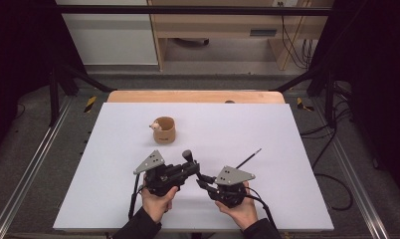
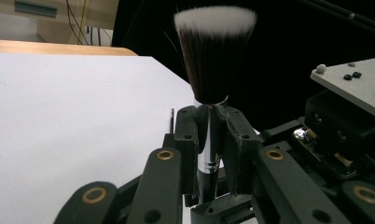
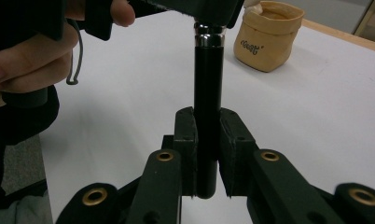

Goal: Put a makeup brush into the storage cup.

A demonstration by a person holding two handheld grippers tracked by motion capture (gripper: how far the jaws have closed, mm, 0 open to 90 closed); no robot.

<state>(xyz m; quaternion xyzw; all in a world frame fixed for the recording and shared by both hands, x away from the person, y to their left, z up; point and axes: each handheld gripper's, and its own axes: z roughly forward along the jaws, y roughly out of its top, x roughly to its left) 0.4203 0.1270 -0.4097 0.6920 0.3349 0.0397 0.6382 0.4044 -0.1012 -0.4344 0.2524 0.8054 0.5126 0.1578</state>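
High view hides the makeup brush (image 2: 214,56) between hands; left gripper (image 2: 209,140) pinches its silver neck, right gripper (image 3: 206,140) its black handle.

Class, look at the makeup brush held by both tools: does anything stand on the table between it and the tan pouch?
Nothing visible does. The white table lies bare between the brush and the pouch.

A white-topped table (image 1: 287,129) stands on grey floor (image 1: 34,164), wooden furniture (image 1: 213,30) behind, dark curtains (image 1: 377,74) flanking.

Left hand-held gripper (image 1: 192,168) and right hand-held gripper (image 1: 203,180), jaws clamped, tips nearly meeting, low over the table.
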